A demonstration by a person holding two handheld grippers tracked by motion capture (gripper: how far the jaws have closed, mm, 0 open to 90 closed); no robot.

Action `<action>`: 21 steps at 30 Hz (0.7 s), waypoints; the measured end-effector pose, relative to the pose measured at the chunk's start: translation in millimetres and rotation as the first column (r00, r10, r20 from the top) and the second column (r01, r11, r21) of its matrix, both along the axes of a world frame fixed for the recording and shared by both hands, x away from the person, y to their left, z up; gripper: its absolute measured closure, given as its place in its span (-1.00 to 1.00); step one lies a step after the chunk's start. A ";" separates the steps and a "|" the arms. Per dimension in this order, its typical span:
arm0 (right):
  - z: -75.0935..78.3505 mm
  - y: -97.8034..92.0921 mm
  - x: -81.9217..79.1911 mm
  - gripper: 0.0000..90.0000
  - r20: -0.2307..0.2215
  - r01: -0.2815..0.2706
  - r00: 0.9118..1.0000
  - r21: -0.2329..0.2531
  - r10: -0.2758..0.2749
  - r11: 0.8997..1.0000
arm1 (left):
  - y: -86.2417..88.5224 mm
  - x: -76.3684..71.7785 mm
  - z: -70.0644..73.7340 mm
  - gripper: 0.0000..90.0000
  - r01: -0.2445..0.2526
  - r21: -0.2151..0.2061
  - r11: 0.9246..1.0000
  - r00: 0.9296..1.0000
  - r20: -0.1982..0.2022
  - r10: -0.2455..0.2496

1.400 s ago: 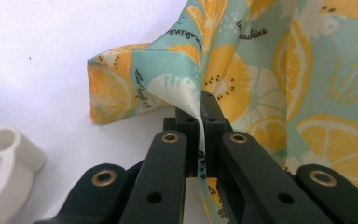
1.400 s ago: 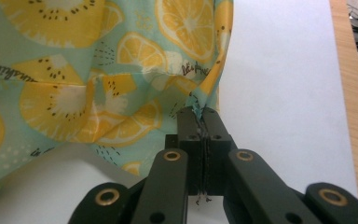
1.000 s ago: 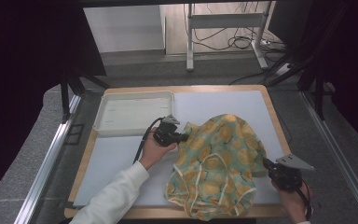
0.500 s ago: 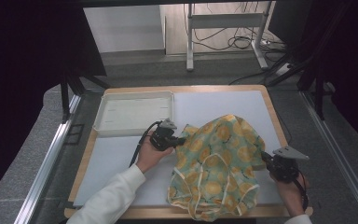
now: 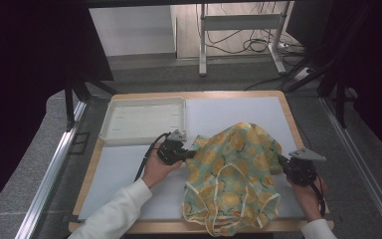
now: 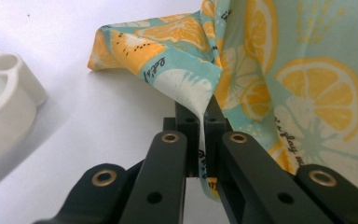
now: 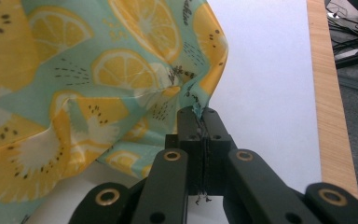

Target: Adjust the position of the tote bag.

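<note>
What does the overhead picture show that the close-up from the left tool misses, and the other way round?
The high view alone takes in the whole fruit-print cloth spread over the white mat, both forearms, the right tool at the cloth's right edge, and the full white tray.

The left gripper view alone shows the grip itself: the black jaws closed on a folded edge of the cloth, and small lettering printed on the fabric.

Both show the left tool, the cloth, the mat and at least a corner of the tray.
</note>
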State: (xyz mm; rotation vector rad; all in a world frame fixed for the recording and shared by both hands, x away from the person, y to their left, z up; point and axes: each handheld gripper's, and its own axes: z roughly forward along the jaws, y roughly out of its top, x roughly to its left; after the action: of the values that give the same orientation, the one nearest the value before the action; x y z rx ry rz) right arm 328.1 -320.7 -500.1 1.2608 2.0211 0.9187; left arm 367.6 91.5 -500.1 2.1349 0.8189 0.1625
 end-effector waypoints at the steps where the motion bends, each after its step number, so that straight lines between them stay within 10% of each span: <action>1: 0.2 0.1 1.6 0.97 0.000 0.001 1.000 -0.002 -0.001 1.000 | 0.4 -1.6 0.0 0.99 -0.003 -0.004 1.000 1.000 0.000 0.003; 21: 3.3 10.8 35.6 0.97 -0.017 -0.008 1.000 0.032 0.008 0.999 | 13.7 -14.4 -5.2 0.99 0.004 0.007 1.000 1.000 0.000 -0.004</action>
State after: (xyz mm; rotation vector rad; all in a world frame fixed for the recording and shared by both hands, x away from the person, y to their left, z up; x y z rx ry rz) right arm 363.7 -309.8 -496.8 1.2825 2.0337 0.9503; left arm 353.3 105.2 -505.3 2.1431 0.8151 0.1633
